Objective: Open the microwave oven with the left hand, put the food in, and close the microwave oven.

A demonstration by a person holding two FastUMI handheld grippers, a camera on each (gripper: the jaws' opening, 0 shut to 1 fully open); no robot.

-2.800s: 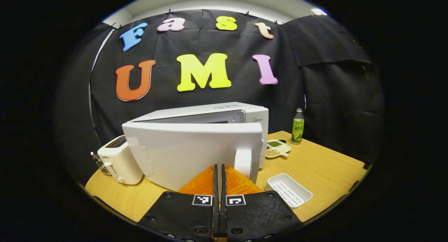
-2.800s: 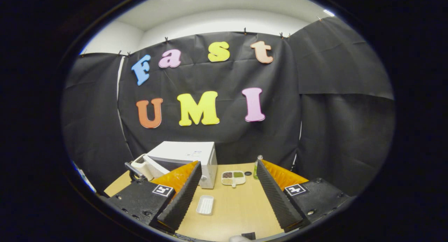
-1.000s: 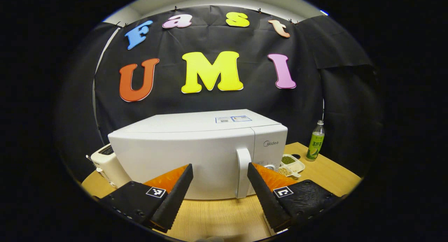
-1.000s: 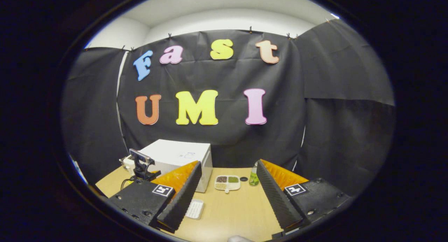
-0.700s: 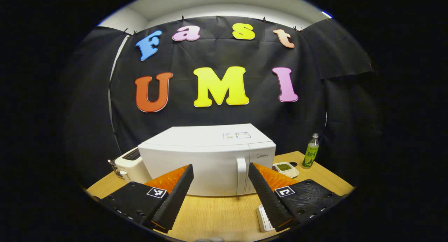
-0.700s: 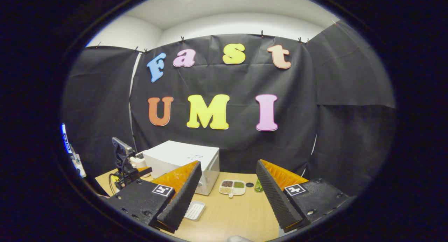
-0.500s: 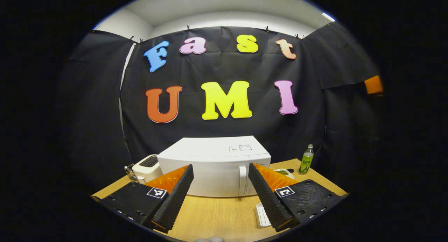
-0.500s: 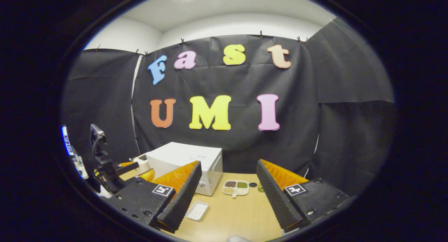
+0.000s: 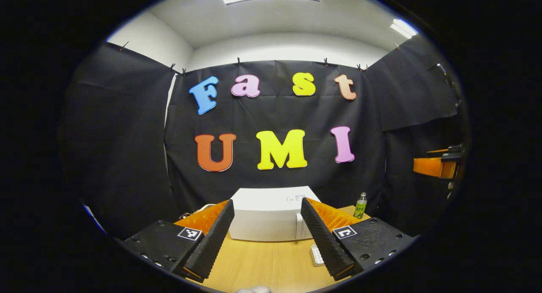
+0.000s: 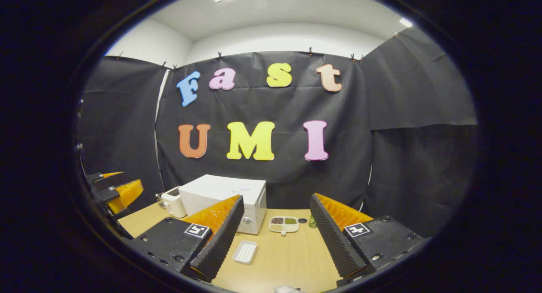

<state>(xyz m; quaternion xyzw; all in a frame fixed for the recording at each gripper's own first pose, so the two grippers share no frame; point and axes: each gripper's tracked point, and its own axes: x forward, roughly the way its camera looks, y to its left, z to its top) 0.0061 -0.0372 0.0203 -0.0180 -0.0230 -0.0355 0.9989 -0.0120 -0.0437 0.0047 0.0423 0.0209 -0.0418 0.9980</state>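
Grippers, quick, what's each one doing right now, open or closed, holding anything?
Left hand-held gripper: open, holding nothing.
Right hand-held gripper: open, holding nothing.

Sticker on top of the microwave (image 9: 271,206): I see a small sticker (image 9: 296,198) at about 12 o'clock from my left gripper (image 9: 266,200). The words on it are too tiny for me to read.
Bottle: the green bottle (image 9: 360,205) stands at about 1 o'clock from my left gripper. It has a label, but that is too small for me to read.
Front of the microwave: I can't make out any name or numbers there.
Marks on my grippers: my left gripper and my right gripper (image 10: 276,196) each carry little square pattern marks. They are patterns, not words or numbers.
All told: I can't read anything here.
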